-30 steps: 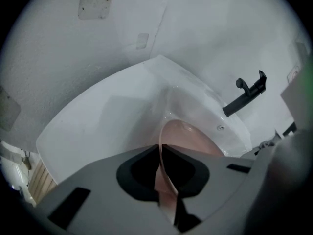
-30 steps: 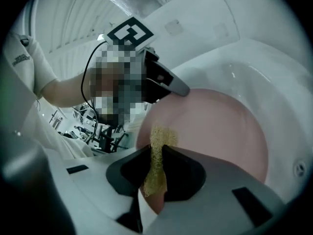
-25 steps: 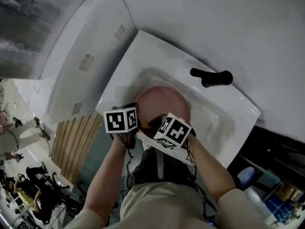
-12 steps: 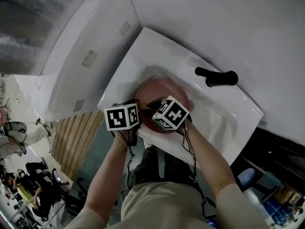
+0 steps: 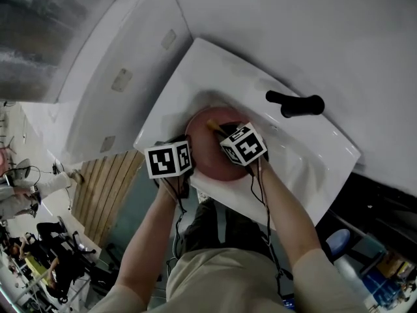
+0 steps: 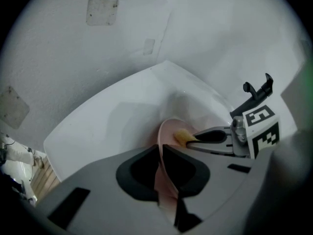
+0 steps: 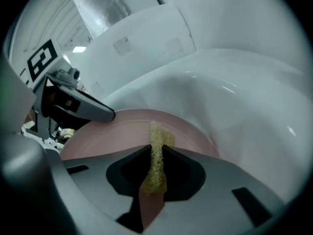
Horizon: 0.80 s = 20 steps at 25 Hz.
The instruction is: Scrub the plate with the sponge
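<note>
Holding the plate: your left claw (image 6: 160,150) is clenched on the rim of the pink plate (image 6: 169,130). Its jaws have just eased open a bit, with the rim pinched between them.
Why tipped: the plate stands tilted inside the sink (image 5: 195,64), I think so its face meets the sponge.
Right claw: your right claw (image 7: 156,151) grips the yellow sponge (image 7: 155,133) tight.
Sponge and plate: the sponge tip touches the plate's face, near the middle of the sink.
</note>
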Available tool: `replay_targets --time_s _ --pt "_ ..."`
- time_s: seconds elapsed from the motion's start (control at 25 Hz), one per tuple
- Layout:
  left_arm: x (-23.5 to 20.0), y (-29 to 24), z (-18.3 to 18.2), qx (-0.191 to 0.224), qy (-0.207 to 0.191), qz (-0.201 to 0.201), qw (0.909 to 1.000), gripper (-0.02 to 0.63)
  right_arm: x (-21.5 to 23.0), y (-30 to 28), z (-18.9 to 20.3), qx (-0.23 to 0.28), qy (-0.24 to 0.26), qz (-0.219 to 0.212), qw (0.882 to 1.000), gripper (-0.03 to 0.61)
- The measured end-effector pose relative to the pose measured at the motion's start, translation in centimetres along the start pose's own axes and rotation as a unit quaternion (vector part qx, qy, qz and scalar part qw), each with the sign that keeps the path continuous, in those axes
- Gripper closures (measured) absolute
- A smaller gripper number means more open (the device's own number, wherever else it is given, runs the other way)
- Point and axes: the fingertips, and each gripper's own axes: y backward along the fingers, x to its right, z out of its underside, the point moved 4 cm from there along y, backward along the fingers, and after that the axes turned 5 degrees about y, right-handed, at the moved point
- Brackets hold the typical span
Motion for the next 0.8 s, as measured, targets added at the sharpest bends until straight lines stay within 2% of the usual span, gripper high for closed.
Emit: replay_targets --time_s 0.16,0.28,0.4,0.52,0.64,0.8 --pt "0.2 -0.2 0.0 0.000 -0.023 -0.007 0.9997 0.580 2.1 1.4 3.0 -0.090 0.033 0.055 0.994 0.508" --pt "0.2 -0.1 0.0 0.003 -0.028 -0.011 0.9995 0.584 2.4 3.2 6.0 -0.135 0.037 0.071 0.988 0.508" --pt "0.3 0.0 0.0 0.009 -0.046 -0.024 0.9986 0.591 0.2 5.3 7.9 -0.140 0.015 0.031 0.989 0.508" --pt "0.6 -0.1 0.1 0.012 -0.072 -0.038 0.9966 0.594 -2.7 6.6 8.3 -0.119 0.031 -0.001 0.992 0.506" --pt "0.8 -0.2 0.3 0.010 -0.085 -0.040 0.9955 0.594 -6.2 7.4 7.5 -0.094 0.039 -0.051 0.993 0.506" --pt "1.0 -0.2 0.3 0.006 -0.083 -0.035 0.9959 0.594 -10.2 6.9 4.9 -0.045 0.060 -0.123 0.990 0.505"
